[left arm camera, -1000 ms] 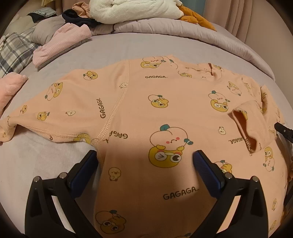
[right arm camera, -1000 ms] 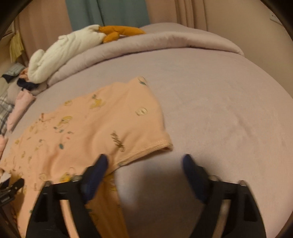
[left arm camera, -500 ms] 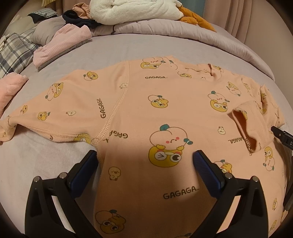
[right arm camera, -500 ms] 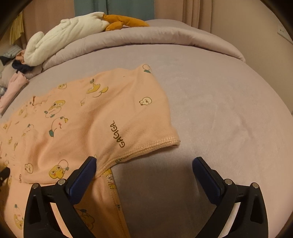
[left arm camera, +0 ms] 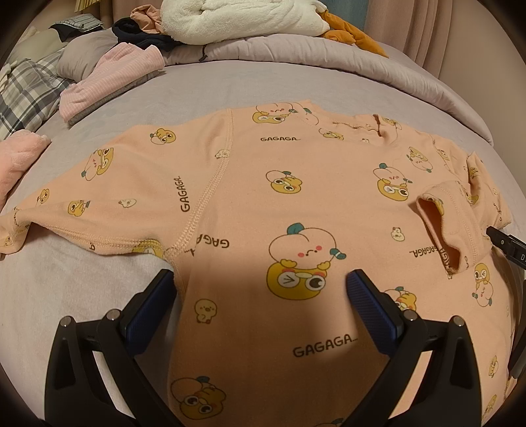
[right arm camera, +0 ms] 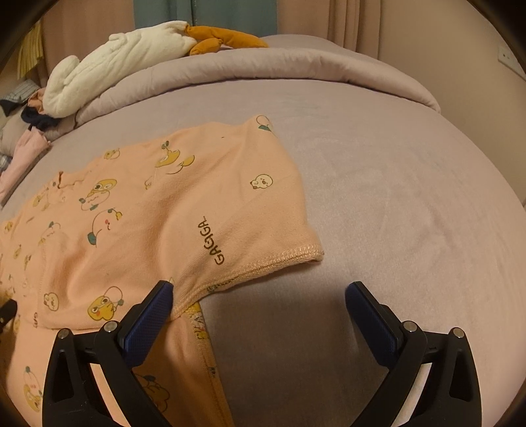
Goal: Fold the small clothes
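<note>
A small peach shirt with cartoon prints and "GAGAGA" lettering lies spread flat on the grey bed. Its left sleeve stretches out to the left; its right sleeve lies folded in over the body. My left gripper is open and empty, just above the shirt's lower body by the left armpit. In the right wrist view the shirt shows with the folded sleeve's cuff. My right gripper is open and empty, its left finger beside the sleeve's seam.
A rolled grey duvet runs along the far edge with a white fluffy blanket and an orange plush on it. A folded pink striped garment, a plaid cloth and a pink fleece lie at the left.
My right gripper has swung left and steadied over the folded sleeve's edge. My left gripper and the shirt have not moved.
</note>
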